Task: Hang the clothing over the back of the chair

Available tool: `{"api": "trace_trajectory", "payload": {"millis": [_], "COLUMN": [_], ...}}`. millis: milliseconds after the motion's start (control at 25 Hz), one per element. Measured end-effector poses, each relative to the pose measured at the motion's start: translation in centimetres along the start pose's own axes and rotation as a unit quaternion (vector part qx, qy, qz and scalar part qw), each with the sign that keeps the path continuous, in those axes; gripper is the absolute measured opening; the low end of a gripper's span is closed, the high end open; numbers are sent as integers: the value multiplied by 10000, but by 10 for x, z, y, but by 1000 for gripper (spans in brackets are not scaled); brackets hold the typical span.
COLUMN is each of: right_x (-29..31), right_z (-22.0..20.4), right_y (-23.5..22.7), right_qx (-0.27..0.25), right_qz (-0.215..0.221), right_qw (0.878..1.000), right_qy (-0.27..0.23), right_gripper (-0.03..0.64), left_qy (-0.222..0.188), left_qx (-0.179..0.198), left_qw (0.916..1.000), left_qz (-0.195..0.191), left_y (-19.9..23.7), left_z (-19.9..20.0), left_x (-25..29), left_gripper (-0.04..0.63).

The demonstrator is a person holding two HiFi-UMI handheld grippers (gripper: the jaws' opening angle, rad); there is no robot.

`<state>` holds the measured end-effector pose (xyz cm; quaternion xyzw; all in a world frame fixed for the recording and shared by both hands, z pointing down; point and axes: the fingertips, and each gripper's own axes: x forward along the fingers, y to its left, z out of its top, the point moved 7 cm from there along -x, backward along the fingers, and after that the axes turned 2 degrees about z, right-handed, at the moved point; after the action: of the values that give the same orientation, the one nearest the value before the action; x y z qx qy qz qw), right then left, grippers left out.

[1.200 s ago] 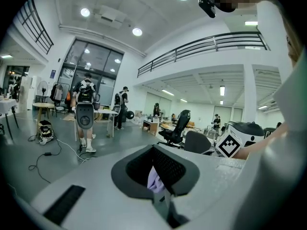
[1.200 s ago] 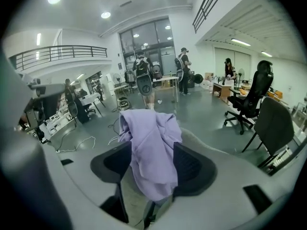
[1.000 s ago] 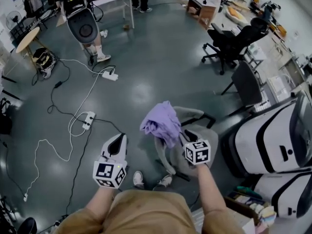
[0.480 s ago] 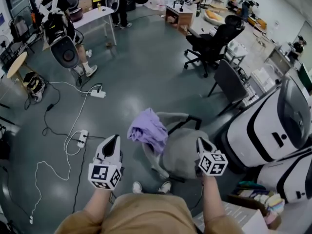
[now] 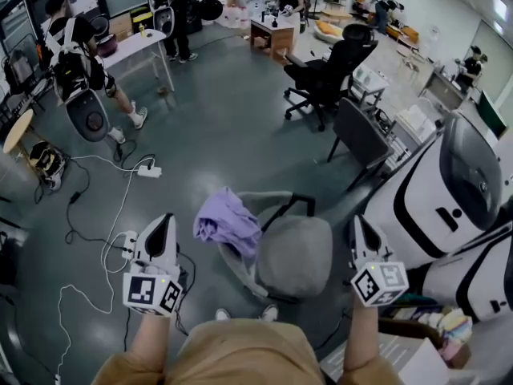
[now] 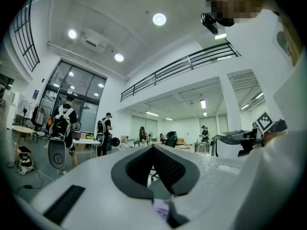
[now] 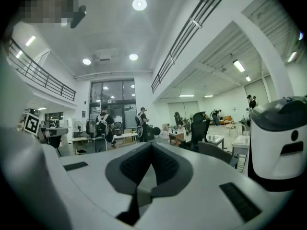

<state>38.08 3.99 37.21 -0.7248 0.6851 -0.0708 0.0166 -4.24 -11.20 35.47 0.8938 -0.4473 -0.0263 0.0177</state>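
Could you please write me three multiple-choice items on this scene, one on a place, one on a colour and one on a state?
1. Where does the garment lie?
A. on the floor
B. draped on the grey chair
C. on the white table

2. What colour is the garment?
A. red
B. green
C. purple

3. How do the jaws of the right gripper stand?
A. shut, with nothing between them
B. wide open
C. shut on the garment

Answers: 1 B, the head view shows it hanging over the chair's back; 2 C, it is pale purple; 3 A, the right gripper view shows the pads together with nothing between them.
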Motion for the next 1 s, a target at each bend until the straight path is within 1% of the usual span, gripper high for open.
{"api": "trace_trajectory", "payload": {"millis": [80,200,320,440,600,760,1000], "right_x": [-11,-28,-38,-46,-50,-44,-37], "right_z": [18,34,41,42,37,29,28], "right_y": [4,8,12,15,20,27,38], "right_qx": [-152,-348,-537,-528,-407,-422,-483], "right_qz": [68,78,54,-8,26,111,108], "right_qw": [9995,9982,9967,9965,9968,9971,9972], "right_qy": [-251,-476,-609,-655,-687,-617,-564], "right_gripper": [3,3,3,3,3,3,3], "left_qy": [-95,-178,-179,-121,-37,28,81], "left_qx": [4,0,-24,-38,-100,-172,-203], "left_qw": [10000,9998,9995,9989,9982,9979,9981], "left_qz": [18,81,261,451,586,622,577], "left_y": [-3,-5,0,6,7,9,16], "left_z": [8,17,20,20,15,7,1], "left_x": [-4,-14,-26,-39,-51,-52,-51], "left_gripper": [3,3,3,3,3,3,3]}}
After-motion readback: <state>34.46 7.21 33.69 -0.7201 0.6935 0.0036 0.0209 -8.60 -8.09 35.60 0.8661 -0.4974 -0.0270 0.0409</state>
